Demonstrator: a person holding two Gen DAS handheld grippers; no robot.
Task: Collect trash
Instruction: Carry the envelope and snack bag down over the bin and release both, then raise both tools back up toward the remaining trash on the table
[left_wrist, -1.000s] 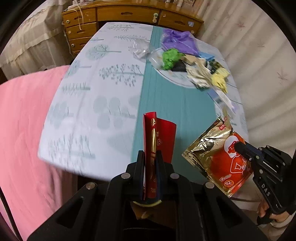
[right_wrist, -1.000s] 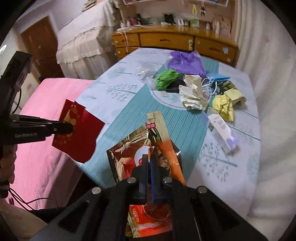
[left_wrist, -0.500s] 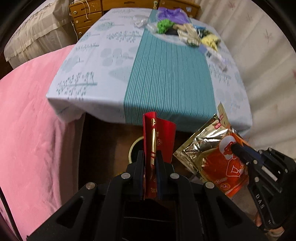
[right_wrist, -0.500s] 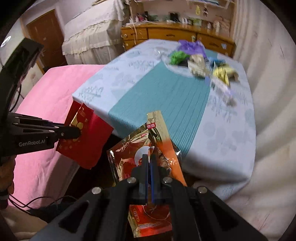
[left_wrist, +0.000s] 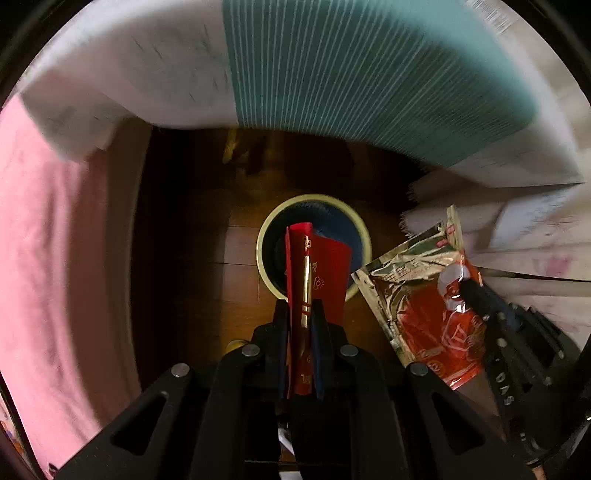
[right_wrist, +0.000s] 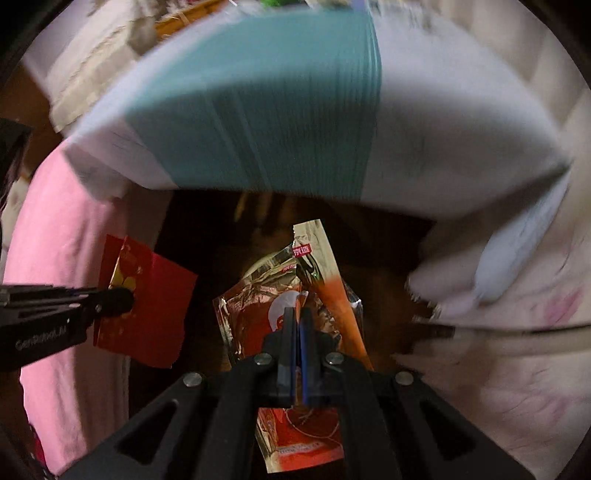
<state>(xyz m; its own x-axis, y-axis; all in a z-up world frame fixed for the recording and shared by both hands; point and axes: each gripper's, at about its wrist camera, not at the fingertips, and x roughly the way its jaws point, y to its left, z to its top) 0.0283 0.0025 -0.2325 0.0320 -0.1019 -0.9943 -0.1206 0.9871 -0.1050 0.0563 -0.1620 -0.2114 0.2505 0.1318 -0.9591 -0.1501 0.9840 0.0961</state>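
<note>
Left wrist view showed the left hand-held gripper (left_wrist: 301, 325) clamped tight on a folded red paper envelope with gold print (left_wrist: 314, 266), pointing straight down at a round, cream-rimmed waste bin with a dark interior (left_wrist: 314, 206) standing on the dark wooden floor (left_wrist: 192, 266). The envelope's free end hung directly over the bin's mouth. Just beside it, the right hand-held gripper (left_wrist: 469, 288) was closed on a crinkled gold-and-orange foil snack packet (left_wrist: 424, 295), which sat off the bin's rim on the right side of that view rather than over the opening.

Compared with a second before, both views had swung from the worktop surface down to the floor: the worktop's teal-striped and white cloth (left_wrist: 351, 74) now overhung the top of the frame, where earlier the remaining litter on it had filled the scene. The pink bedspread (left_wrist: 55, 258) lay along the left edge.

Right wrist view confirmed the right hand-held gripper's (right_wrist: 298, 325) hold on the foil packet (right_wrist: 295, 295); the bin was not discernible there.

Assessment: the carry phase appeared complete for the envelope, with release the likely next step. The packet likely needs shifting over the opening first.
</note>
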